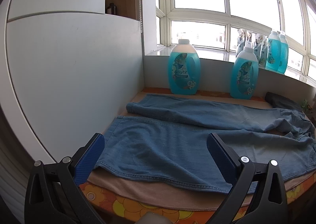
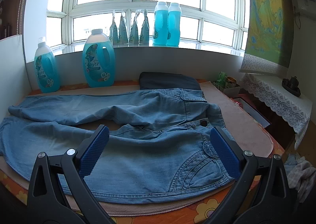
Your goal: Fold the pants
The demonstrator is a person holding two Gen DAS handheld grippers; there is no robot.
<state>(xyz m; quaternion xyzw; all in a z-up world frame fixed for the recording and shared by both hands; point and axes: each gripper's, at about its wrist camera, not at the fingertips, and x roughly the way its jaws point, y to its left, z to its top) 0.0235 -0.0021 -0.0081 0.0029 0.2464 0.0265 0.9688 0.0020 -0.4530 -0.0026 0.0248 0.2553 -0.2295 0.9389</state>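
Light blue denim pants [image 1: 177,141] [image 2: 138,145] lie spread flat on a beige cloth, legs apart, cuffs to the left and waist with its dark button to the right. My left gripper [image 1: 156,143] hovers open over the near leg close to its cuff, with nothing between the blue pads [image 1: 90,156]. Over the near hip and its stitched pocket, my right gripper [image 2: 160,135] stands open as well, holding nothing. The far leg runs along the back, slightly rumpled.
Two blue detergent bottles [image 1: 184,68] [image 2: 99,64] stand at the back of the table. More bottles and pouches [image 2: 165,24] line the windowsill. A dark folded garment [image 2: 169,81] lies behind the waist. A white cabinet wall [image 1: 69,75] closes the left side. The floral orange tablecloth edge [image 2: 207,210] is nearest me.
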